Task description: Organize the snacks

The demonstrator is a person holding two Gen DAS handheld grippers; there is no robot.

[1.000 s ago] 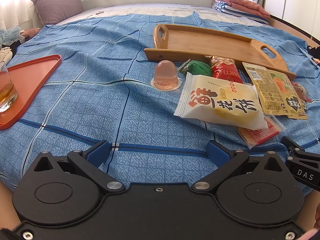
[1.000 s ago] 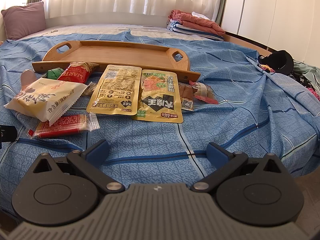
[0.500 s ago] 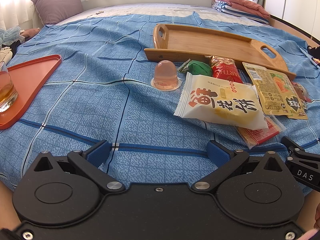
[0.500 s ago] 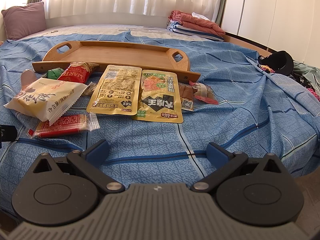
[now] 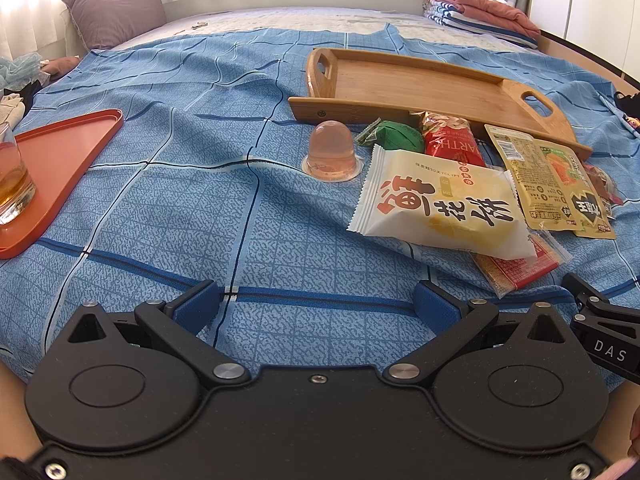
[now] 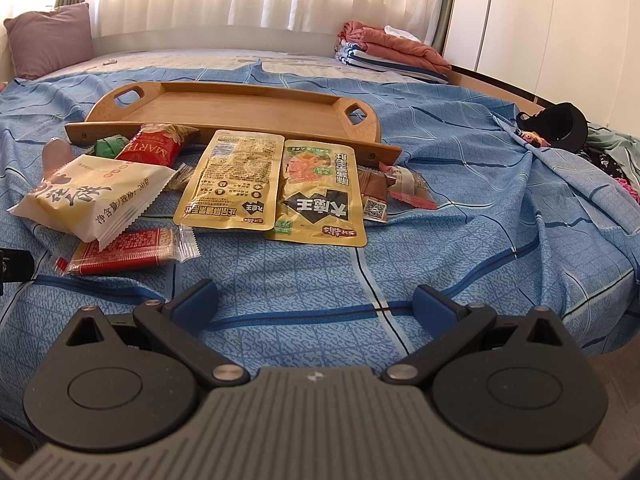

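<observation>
both tongs, left tongs [image 5: 316, 300] and right tongs [image 6: 316, 300], gape wide, snacks [image 6: 272, 184] lying well ahead.

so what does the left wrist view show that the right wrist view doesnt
Only the left wrist view shows the orange tray with a glass of amber drink on it, plus the whole pink jelly cup, which is mostly hidden in the right view.

Only the right wrist view shows the black cap on the bed's far right and the brown QR-code packet.

Both show the wooden tray, the white pastry bag, the two yellow pouches, the red flat packet, and open, empty grippers: left, right.
</observation>
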